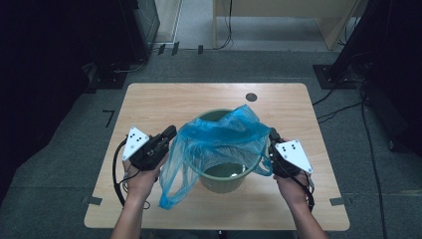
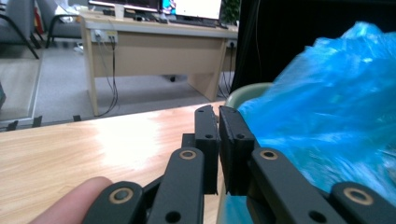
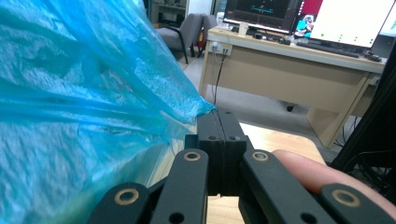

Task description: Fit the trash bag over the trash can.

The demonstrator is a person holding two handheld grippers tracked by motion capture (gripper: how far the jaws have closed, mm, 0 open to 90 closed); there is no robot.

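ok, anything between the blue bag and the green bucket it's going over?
Nothing visible. The blue bag already drapes over the green bucket, stretched between the left gripper and right gripper. Bare table lies around the bucket.

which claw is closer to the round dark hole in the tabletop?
Right. The right claw sits below and slightly right of the hole; the left claw is farther off, down to its left across the bucket.

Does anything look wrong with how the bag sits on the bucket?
Yes. The blue bag lies bunched over the green bucket, not lining it; one end hangs outside at the near left, down to the table.
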